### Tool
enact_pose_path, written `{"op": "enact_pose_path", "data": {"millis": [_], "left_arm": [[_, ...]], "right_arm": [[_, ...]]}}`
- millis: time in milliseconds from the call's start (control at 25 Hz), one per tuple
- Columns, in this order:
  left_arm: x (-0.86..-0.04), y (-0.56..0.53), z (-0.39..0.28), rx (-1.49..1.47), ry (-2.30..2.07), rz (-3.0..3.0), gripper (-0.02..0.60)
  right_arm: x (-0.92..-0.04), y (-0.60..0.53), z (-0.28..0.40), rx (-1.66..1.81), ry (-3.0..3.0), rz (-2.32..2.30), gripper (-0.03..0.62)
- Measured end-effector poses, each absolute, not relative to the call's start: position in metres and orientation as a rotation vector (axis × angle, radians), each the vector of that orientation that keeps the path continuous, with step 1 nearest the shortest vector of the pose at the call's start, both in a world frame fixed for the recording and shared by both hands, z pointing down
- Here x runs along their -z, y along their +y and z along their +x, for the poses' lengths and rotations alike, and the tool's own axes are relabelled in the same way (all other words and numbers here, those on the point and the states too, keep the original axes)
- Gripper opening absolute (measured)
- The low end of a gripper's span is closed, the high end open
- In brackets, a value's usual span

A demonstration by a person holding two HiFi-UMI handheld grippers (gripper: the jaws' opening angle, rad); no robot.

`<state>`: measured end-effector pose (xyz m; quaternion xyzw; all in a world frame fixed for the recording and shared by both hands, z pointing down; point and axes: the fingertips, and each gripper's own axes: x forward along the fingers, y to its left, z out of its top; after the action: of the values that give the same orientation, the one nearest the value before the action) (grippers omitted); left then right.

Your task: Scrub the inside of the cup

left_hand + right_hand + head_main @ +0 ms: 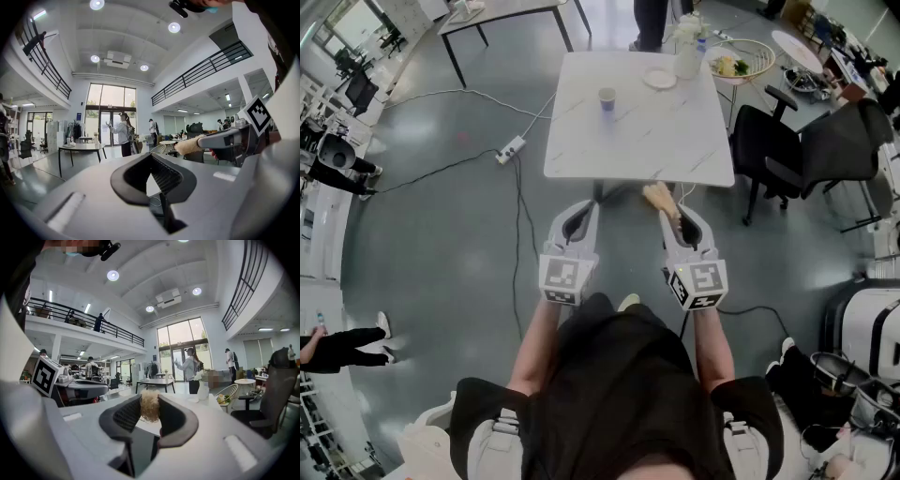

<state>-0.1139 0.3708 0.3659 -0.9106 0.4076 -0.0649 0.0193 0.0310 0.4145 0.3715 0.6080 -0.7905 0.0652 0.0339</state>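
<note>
A small cup (607, 98) stands on the white marble table (581, 155), well ahead of both grippers. My right gripper (680, 225) is shut on a scrubbing brush with a beige fuzzy head (660, 199), which sticks out forward toward the table's near edge. In the right gripper view the brush head (150, 405) sits between the black pads (123, 416). My left gripper (575, 217) is shut with nothing in it, and its jaws meet at the tips (151, 159). The left gripper view shows the brush (187, 146) off to the right. Both grippers hang over the floor, short of the table.
A plate (659, 78) and a white vase with flowers (687, 52) stand at the table's far right. Black office chairs (797, 150) are beside its right edge. A power strip (510, 149) with cables lies on the floor to the left. People stand further off.
</note>
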Motion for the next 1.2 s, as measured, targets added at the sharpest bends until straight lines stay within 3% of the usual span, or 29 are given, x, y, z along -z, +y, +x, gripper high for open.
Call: {"op": "enact_pose_path", "data": {"millis": [1200], "left_arm": [[-0.376, 0.339, -0.093, 0.246, 1.307, -2.803, 0.008]], "right_arm": [[-0.387, 0.381, 0.055, -0.265, -2.461, 1.851, 0.107]]}}
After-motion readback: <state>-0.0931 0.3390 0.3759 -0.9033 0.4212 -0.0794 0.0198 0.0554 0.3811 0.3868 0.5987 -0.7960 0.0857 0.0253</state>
